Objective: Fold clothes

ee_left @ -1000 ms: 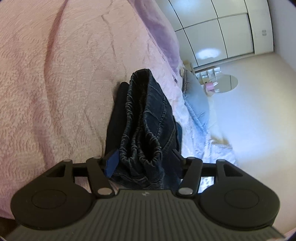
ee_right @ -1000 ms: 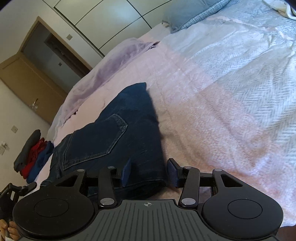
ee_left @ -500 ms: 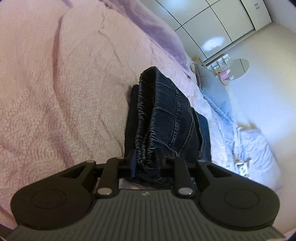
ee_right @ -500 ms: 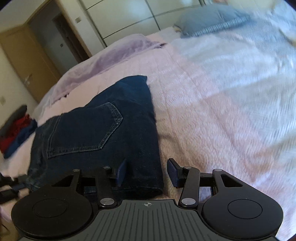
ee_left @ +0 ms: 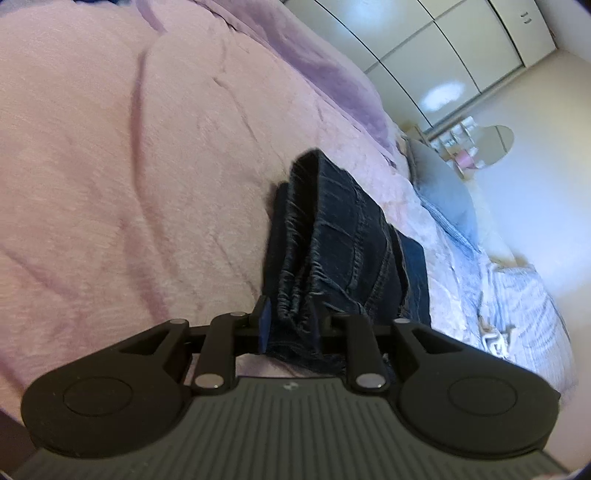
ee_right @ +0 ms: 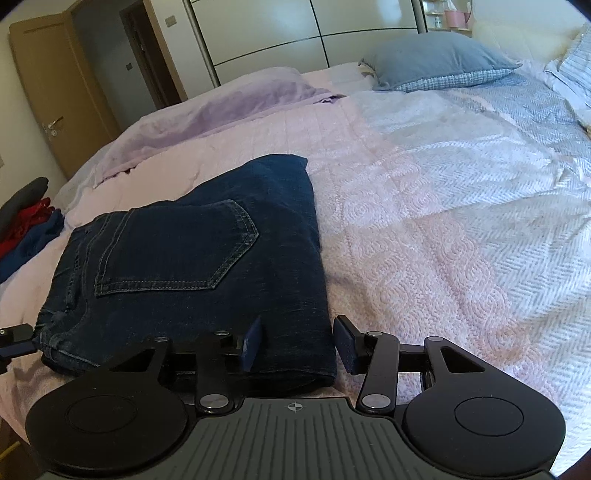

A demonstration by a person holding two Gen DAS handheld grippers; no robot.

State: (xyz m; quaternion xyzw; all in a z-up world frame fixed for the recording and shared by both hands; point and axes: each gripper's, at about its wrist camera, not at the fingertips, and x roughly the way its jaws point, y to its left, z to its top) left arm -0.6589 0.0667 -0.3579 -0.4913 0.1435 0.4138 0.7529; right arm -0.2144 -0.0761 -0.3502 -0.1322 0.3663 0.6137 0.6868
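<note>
Dark blue jeans, folded with a back pocket facing up, lie on the pink bedspread. In the left wrist view the jeans show edge-on, waistband nearest. My left gripper is closing, and its pads pinch the bunched waistband layers. My right gripper stands open at the near right corner of the fold. That corner lies between its pads; the right pad is just clear of the denim edge. A bit of the left gripper peeks in at the jeans' waistband end.
A lilac blanket and a grey-blue pillow lie at the head of the bed. Red and blue clothes are heaped past the left edge. A white wardrobe and a wooden door stand behind.
The left jaws have drawn together from wide apart onto the waistband, and that gripper has rolled and lifted a little. The right gripper has rolled level; its jaws keep the same gap.
</note>
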